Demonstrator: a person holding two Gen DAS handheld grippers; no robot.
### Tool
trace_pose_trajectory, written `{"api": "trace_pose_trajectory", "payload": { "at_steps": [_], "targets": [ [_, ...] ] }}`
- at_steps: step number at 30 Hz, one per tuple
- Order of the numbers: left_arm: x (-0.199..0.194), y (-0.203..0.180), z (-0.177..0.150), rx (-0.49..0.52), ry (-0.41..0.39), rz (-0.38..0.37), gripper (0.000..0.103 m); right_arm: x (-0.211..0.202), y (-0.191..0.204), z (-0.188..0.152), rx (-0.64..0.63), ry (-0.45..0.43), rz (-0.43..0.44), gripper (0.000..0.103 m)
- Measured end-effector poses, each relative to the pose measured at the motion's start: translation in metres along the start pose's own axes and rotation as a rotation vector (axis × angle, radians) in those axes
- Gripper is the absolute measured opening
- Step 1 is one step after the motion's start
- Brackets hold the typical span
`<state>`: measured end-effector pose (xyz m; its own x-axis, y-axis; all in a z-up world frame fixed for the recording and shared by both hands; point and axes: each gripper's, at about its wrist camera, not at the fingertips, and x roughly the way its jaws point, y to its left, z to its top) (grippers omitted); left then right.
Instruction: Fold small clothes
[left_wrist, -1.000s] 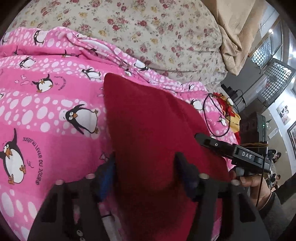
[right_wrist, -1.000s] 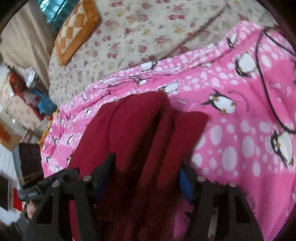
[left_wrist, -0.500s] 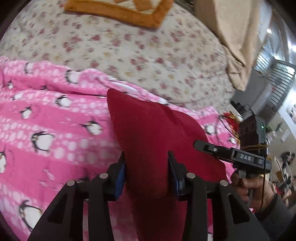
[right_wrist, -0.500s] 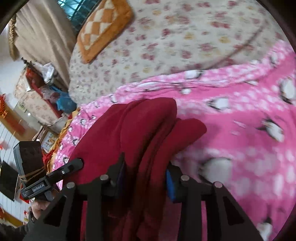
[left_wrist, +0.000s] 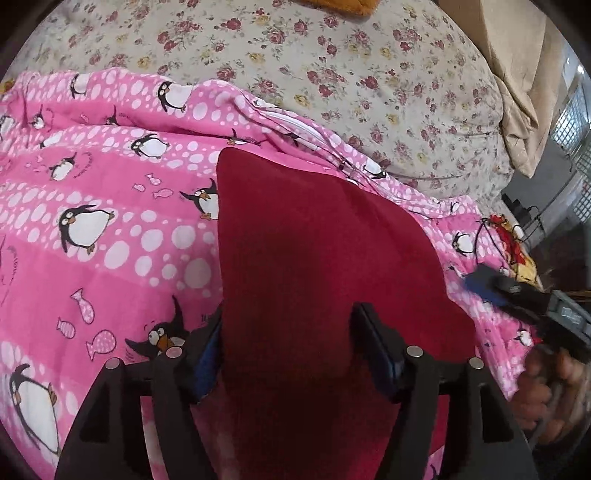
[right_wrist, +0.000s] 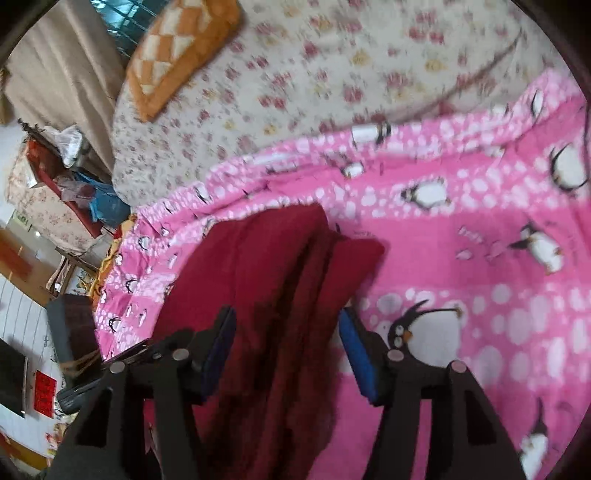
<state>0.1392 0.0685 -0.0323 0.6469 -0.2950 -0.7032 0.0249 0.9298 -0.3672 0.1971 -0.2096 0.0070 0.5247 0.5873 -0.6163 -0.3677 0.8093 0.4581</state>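
A dark red garment (left_wrist: 317, 258) lies folded on the pink penguin blanket (left_wrist: 110, 229). In the right wrist view the red garment (right_wrist: 266, 280) shows stacked fold layers on the pink blanket (right_wrist: 480, 280). My left gripper (left_wrist: 288, 343) is open, its jaws wide on either side of the cloth's near end. My right gripper (right_wrist: 288, 343) is open too, jaws astride the garment's near end. The right gripper also shows at the right edge of the left wrist view (left_wrist: 517, 295), held by a hand.
A floral bedsheet (left_wrist: 369, 74) lies beyond the blanket. An orange checked cushion (right_wrist: 177, 51) sits on it. A beige curtain (left_wrist: 517, 74) hangs at the right. Cluttered furniture (right_wrist: 55, 177) and a dark box (right_wrist: 74, 325) stand off the bed's edge.
Both grippers were shut on the red garment half a second ago and have opened. The garment has settled onto the blanket.
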Motion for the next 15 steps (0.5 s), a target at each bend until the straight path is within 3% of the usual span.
{"api": "trace_pose_trajectory", "payload": {
  "at_steps": [4,5,8,9,10,11,13,15],
  "targets": [
    [0.001,-0.003,-0.005,0.013,-0.012,0.056,0.063,-0.032,0.057,-0.011,-0.295,-0.166,-0.331,0.061],
    [0.002,-0.003,-0.005,0.012,-0.013,0.061,0.065,-0.035,0.067,-0.014,-0.321,-0.195,-0.345,0.061],
    [0.003,0.001,-0.005,-0.010,-0.011,0.059,0.067,-0.033,0.091,-0.018,-0.343,-0.212,-0.275,0.059],
    [0.004,0.003,-0.005,-0.021,-0.007,0.053,0.068,-0.028,0.099,-0.019,-0.355,-0.180,-0.237,0.044],
    [0.004,0.005,-0.005,-0.032,-0.001,0.044,0.068,-0.024,0.103,-0.020,-0.360,-0.154,-0.211,0.022],
    [0.005,0.005,-0.005,-0.037,0.002,0.040,0.069,-0.020,0.107,-0.020,-0.363,-0.137,-0.212,0.015],
    [0.005,0.006,-0.005,-0.047,0.006,0.035,0.070,-0.008,0.111,-0.024,-0.375,-0.093,-0.237,0.015],
    [0.006,0.006,-0.005,-0.046,0.007,0.038,0.070,0.018,0.105,-0.029,-0.372,0.026,-0.284,0.015]
  ]
}}
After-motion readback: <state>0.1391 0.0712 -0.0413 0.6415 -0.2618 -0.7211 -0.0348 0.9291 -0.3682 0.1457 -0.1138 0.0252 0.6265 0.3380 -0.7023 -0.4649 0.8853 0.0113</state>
